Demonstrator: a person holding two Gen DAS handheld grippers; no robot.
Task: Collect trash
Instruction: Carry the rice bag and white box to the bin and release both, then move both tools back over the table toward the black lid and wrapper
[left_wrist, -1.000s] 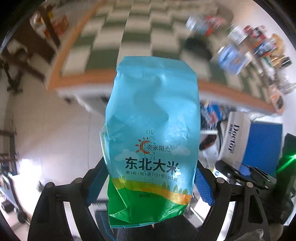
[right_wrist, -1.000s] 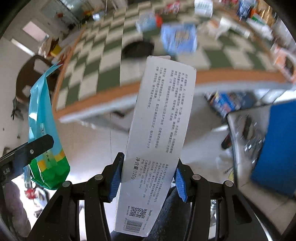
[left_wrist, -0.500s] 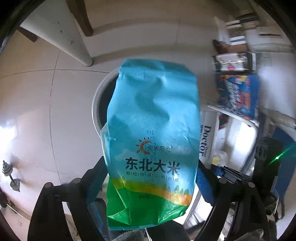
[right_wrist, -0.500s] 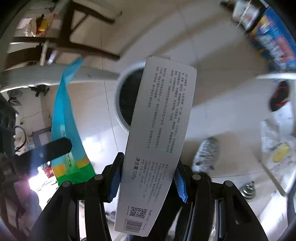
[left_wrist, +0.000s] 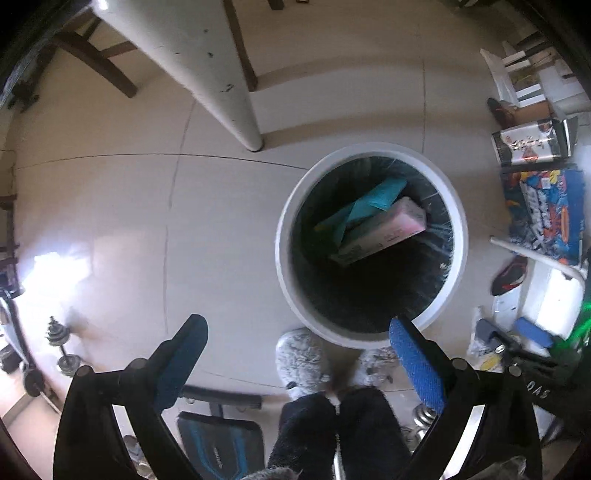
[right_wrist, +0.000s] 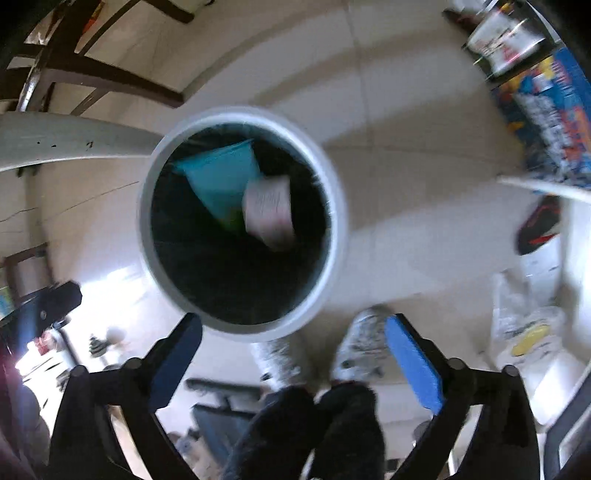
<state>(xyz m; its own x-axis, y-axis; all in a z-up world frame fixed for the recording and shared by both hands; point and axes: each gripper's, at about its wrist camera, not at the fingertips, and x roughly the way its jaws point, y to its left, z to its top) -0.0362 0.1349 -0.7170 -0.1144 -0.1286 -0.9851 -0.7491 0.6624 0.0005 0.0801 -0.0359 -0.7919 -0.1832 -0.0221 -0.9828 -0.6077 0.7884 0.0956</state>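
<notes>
A round white trash bin (left_wrist: 284, 258) with a dark liner stands on the tiled floor. Inside it lie the blue and green rice bag (left_wrist: 373, 201) and the long white carton (left_wrist: 384, 230). The right wrist view shows the same bin (right_wrist: 334, 206) with the bag (right_wrist: 225, 177) and the carton (right_wrist: 267, 208) inside. My left gripper (left_wrist: 299, 360) is open and empty, held above the floor at the bin's near edge. My right gripper (right_wrist: 293, 354) is open and empty, above the bin's near rim.
A white table leg (left_wrist: 218, 81) stands beyond the bin. The person's grey slippers (left_wrist: 301, 356) are by the bin. Colourful boxes (left_wrist: 543, 214) and clutter lie to the right, dumbbells (left_wrist: 61, 350) to the left.
Both grippers have opened. The rice bag and the white carton have dropped from them into the bin.
</notes>
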